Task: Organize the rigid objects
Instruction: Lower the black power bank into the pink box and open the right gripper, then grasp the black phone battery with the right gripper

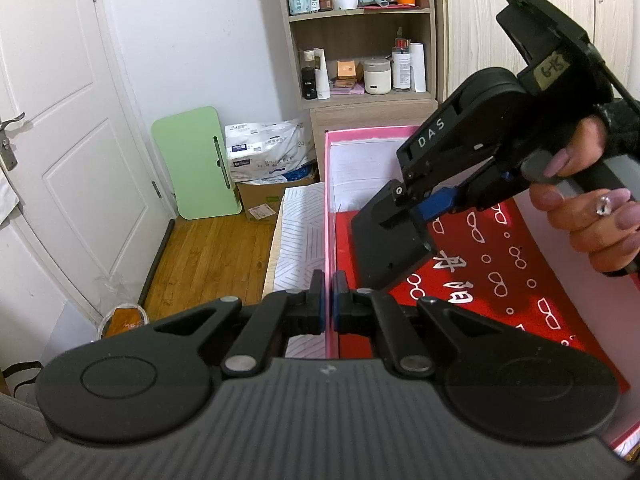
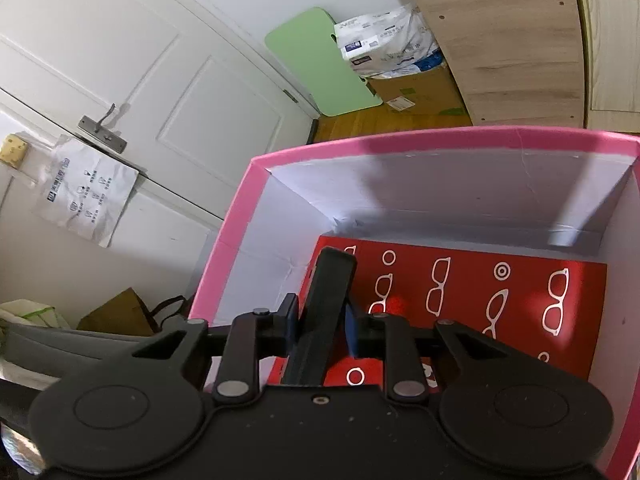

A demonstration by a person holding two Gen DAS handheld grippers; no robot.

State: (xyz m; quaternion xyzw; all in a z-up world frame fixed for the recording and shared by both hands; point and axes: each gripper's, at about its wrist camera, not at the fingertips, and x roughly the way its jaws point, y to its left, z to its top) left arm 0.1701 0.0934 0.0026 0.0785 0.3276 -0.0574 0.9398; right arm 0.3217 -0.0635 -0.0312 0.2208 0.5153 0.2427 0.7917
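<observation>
The left gripper (image 1: 328, 300) is pinching the pink box (image 1: 329, 200) by its near wall, fingers clenched on the rim. Just beyond, the right gripper (image 2: 322, 320) is grasping a flat black case (image 2: 326, 312) and holding it tilted inside the box, above the red glasses-print box (image 2: 520, 300) lying on the bottom. The case is not yet released; whether anything else is awaiting packing is not showing.
</observation>
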